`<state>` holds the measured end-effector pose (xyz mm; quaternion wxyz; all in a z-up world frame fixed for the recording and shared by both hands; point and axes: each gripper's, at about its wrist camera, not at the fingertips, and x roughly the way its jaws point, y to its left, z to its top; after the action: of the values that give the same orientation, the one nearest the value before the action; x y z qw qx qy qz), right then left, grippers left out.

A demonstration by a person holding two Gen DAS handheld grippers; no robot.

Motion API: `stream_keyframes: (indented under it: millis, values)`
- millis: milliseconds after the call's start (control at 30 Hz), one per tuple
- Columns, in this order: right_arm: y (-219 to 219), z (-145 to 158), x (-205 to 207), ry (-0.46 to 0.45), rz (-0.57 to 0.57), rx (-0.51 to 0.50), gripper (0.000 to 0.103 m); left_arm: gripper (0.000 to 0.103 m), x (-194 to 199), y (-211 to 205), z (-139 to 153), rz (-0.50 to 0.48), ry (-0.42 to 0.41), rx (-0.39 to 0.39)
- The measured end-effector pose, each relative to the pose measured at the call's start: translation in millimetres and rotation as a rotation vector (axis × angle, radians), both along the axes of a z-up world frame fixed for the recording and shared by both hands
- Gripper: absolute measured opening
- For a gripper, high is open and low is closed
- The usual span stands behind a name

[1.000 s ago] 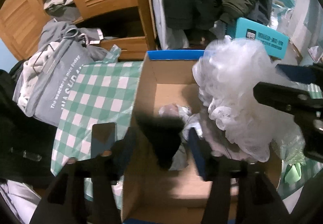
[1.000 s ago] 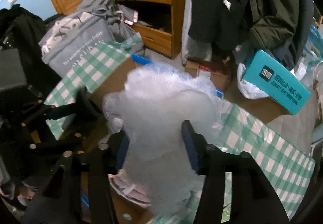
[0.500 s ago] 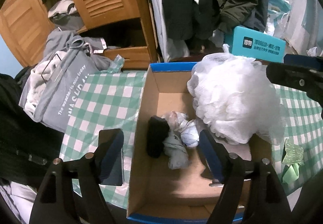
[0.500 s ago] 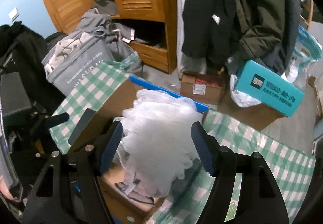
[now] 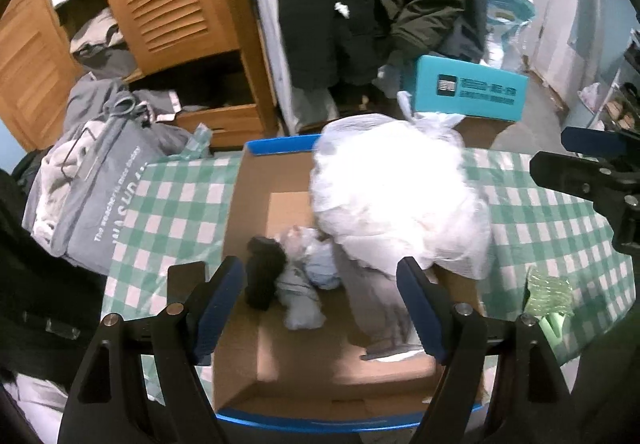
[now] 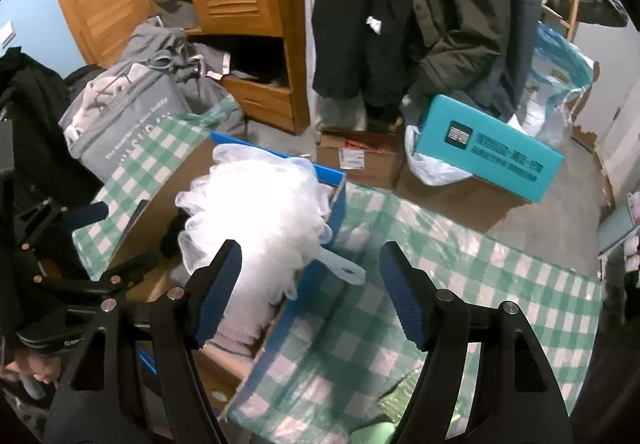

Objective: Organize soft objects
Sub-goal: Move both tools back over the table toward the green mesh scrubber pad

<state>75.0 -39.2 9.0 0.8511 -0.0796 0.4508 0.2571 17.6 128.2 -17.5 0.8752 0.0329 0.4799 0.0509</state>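
Worktop [image 5: 168, 204] draped in a green-and-white checked cloth. Open cardboard box [image 5: 312, 372] with blue-edged rims set directly on it, filling the middle. Just right of the box, near the edge, a small pale green ridged item [image 5: 548, 292] lying on the cloth; what it is cannot be told. At the far left corner, a grey fabric bag [image 5: 104, 200] with white lettering pressed against the edge of the cloth; whether resting on it or merely beside it cannot be told. Elsewhere only checked cloth [image 6: 472, 276] to the right of the box.
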Motion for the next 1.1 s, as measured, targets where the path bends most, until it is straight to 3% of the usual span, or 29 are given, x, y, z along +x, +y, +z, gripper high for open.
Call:
stream_keyframes:
  millis: [667,1100]
  values:
    - [-83,-5,-19,0.004,-0.122,-0.022,0.075,0.08,-1,-84,1,-0.163,0.011,0.011]
    - [-140,-33,-28,0.066,-0.223,-0.052,0.075,0.08,-2,-153,-25,-0.289,0.068,0.051]
